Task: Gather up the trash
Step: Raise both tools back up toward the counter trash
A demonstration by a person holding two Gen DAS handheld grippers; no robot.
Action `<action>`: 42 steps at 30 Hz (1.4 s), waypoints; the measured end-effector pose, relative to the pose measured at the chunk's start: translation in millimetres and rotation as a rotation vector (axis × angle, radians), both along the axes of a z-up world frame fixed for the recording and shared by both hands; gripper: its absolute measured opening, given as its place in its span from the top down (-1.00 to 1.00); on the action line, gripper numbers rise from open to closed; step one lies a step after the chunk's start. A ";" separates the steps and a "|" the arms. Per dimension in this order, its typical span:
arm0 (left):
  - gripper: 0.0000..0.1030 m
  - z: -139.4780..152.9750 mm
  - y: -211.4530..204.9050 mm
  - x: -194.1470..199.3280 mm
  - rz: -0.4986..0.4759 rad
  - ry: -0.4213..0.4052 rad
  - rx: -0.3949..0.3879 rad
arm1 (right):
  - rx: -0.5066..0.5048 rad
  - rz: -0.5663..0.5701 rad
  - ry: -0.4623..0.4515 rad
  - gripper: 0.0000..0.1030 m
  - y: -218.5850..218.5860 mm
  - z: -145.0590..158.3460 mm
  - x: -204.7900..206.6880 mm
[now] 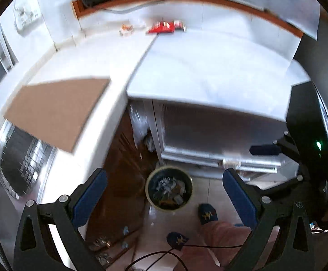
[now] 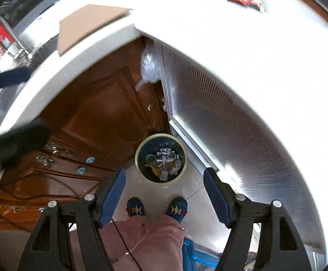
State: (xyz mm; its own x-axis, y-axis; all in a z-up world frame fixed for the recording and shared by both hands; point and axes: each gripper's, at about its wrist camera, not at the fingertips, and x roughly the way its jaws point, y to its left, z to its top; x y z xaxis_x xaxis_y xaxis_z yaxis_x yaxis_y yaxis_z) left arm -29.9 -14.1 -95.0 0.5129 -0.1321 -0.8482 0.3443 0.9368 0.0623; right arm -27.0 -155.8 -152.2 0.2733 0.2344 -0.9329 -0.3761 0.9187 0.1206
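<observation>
Looking down from both wrist views, two feet in blue slippers (image 2: 157,207) are seen nearest, on the pale floor. Both tools are held wide open with nothing between the blue pads: the left gripper (image 1: 164,196) and the right gripper (image 2: 165,187).

Just past the feet, a round bin (image 2: 161,158) is seen standing upright on the floor, in the corner where the brown cupboard (image 2: 100,113) meets the white counter (image 1: 209,72). It is already partly filled with crumpled scraps.

Further off, a flat brown cardboard sheet (image 1: 57,110) is laid on the left part of the counter.

Farthest away, at the back edge of the counter by the wall, a red wrapper (image 1: 166,27) is seen, with a smaller orange and white scrap (image 1: 126,29) just to its left. These are judged to be the trash left to pick up. The wrapper is likely light, thin, soft and a bit slippery, so a raised crinkled edge is best pinched. It lies flat, and its long side is stretched left to right along the wall.
</observation>
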 end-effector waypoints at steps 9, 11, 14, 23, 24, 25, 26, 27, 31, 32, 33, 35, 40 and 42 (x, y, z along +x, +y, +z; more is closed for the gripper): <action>-0.97 72.0 -5.0 28.4 -0.048 -0.151 -0.016 | 0.080 0.018 -0.072 -0.39 -11.4 69.7 2.9; -0.97 82.1 -5.9 37.4 -0.062 -0.172 -0.027 | 0.091 0.002 -0.103 -0.39 -15.0 83.8 7.4; -0.97 96.2 -7.0 52.8 -0.078 -0.191 -0.043 | 0.103 -0.037 -0.154 -0.39 -23.7 99.8 20.6; -0.97 107.4 -31.1 131.1 -0.106 -0.232 -0.029 | 0.098 -0.170 -0.287 -0.39 -65.0 124.8 92.0; -0.97 104.7 -37.5 140.8 -0.098 -0.232 -0.023 | 0.095 -0.178 -0.298 -0.39 -68.9 126.0 100.5; -0.97 100.6 -45.5 153.0 -0.088 -0.225 -0.015 | 0.095 -0.185 -0.309 -0.38 -73.8 126.0 112.8; -0.97 96.7 -53.7 164.9 -0.082 -0.220 -0.014 | 0.097 -0.189 -0.316 -0.35 -78.3 126.0 124.0; -0.97 93.8 -61.3 174.9 -0.076 -0.217 -0.014 | 0.100 -0.197 -0.321 -0.29 -83.5 125.5 136.5; -0.97 73.5 -92.2 227.9 -0.059 -0.180 -0.035 | 0.126 -0.228 -0.316 -0.24 -105.5 116.7 185.5; -0.97 66.6 -99.2 243.4 -0.051 -0.173 -0.037 | 0.139 -0.243 -0.306 -0.19 -112.0 110.2 202.9; -0.97 59.8 -104.4 262.2 -0.044 -0.165 -0.042 | 0.148 -0.252 -0.299 -0.15 -116.9 106.1 213.3; -0.97 46.5 -111.4 293.0 -0.025 -0.150 -0.053 | 0.176 -0.278 -0.285 -0.14 -127.7 94.4 241.8; -0.96 3.9 -126.3 363.8 0.023 -0.100 -0.067 | 0.223 -0.319 -0.267 -0.14 -141.0 71.4 289.8; -0.96 -11.8 -132.5 384.0 0.030 -0.095 -0.056 | 0.235 -0.331 -0.271 -0.14 -143.2 64.4 304.4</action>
State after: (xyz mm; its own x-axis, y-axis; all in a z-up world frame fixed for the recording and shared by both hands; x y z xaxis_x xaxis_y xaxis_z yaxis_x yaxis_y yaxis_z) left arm 354.1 -146.6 -106.8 0.5954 -0.1609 -0.7872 0.3107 0.9496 0.0408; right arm 277.4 -299.0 -87.8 0.5944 0.2898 -0.7502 -0.1152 0.9539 0.2771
